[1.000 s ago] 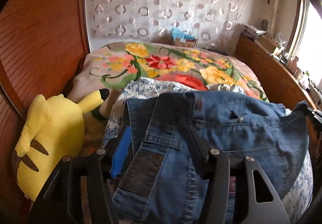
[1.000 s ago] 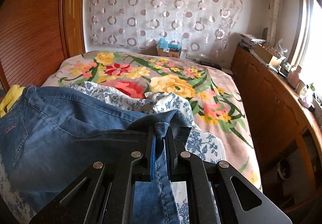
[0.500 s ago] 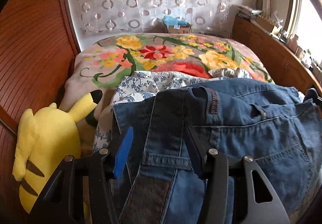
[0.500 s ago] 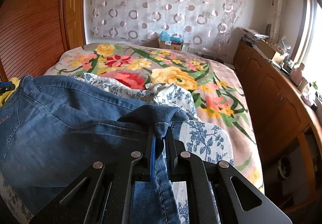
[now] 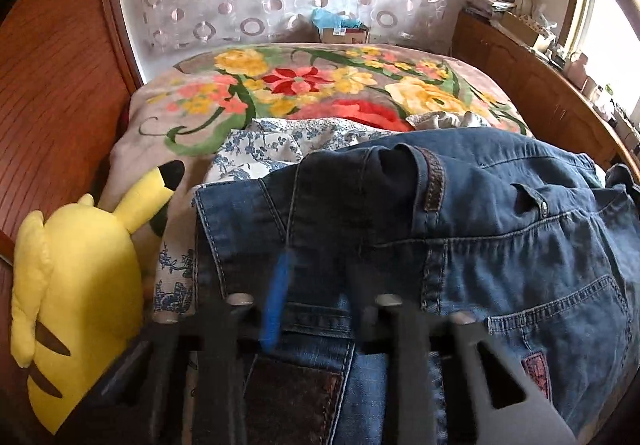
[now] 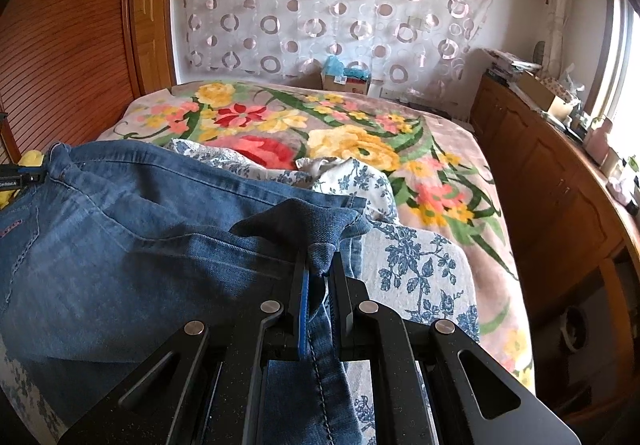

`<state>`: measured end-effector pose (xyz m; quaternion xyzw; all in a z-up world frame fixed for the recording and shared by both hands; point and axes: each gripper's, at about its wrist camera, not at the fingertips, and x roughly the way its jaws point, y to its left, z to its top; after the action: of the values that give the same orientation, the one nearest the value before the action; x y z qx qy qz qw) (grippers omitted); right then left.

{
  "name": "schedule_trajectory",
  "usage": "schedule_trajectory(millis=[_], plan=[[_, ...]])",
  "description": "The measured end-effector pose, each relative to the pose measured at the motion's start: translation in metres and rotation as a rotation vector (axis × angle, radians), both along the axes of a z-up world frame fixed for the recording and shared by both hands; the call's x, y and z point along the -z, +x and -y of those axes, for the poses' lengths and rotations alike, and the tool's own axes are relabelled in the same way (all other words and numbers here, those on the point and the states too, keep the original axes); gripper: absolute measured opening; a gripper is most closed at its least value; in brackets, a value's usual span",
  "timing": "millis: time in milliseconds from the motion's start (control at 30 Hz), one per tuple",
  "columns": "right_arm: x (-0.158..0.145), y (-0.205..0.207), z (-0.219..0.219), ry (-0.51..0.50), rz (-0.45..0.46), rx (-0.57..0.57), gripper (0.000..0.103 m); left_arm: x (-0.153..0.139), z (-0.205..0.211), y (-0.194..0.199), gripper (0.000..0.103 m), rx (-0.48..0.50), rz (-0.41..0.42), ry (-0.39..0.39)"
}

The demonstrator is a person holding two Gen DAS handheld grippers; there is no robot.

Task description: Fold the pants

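Note:
Blue jeans (image 5: 500, 245) lie bunched across the near end of the bed, waistband and back pocket facing up. My left gripper (image 5: 318, 297) is blurred, its jaws closing on the waistband corner, with denim between the blue pad (image 5: 276, 301) and the other finger. In the right wrist view the jeans (image 6: 140, 237) spread to the left. There my right gripper (image 6: 320, 277) is shut on a pinched fold of denim at the jeans' right edge.
A yellow plush toy (image 5: 80, 285) leans against the wooden wall at the left. Under the jeans lie a blue-and-white flowered cloth (image 6: 420, 273) and a bright floral blanket (image 6: 360, 133). A wooden cabinet (image 6: 540, 185) runs along the right side. A cardboard box (image 6: 346, 83) stands at the far end.
My left gripper has sunk towards the waistband and its fingers, wide apart before, have drawn together on the denim. The right gripper keeps its grip and has barely moved.

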<state>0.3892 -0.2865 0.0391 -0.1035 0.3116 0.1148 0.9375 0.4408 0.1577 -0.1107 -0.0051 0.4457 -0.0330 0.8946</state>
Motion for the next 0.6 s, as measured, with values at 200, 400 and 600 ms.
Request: schedule_trajectory(millis=[200, 400, 600], plan=[[-0.008, -0.01, -0.002, 0.017, 0.043, -0.006, 0.008, -0.018, -0.002, -0.019, 0.002, -0.011, 0.06, 0.001], [-0.034, -0.02, 0.004, 0.038, 0.113, -0.004, 0.008, -0.063, -0.022, -0.048, 0.002, -0.088, 0.207, -0.032], [-0.053, -0.021, 0.001, 0.038, 0.179, -0.003, 0.008, -0.091, -0.036, -0.051, 0.002, -0.13, 0.28, -0.014]])
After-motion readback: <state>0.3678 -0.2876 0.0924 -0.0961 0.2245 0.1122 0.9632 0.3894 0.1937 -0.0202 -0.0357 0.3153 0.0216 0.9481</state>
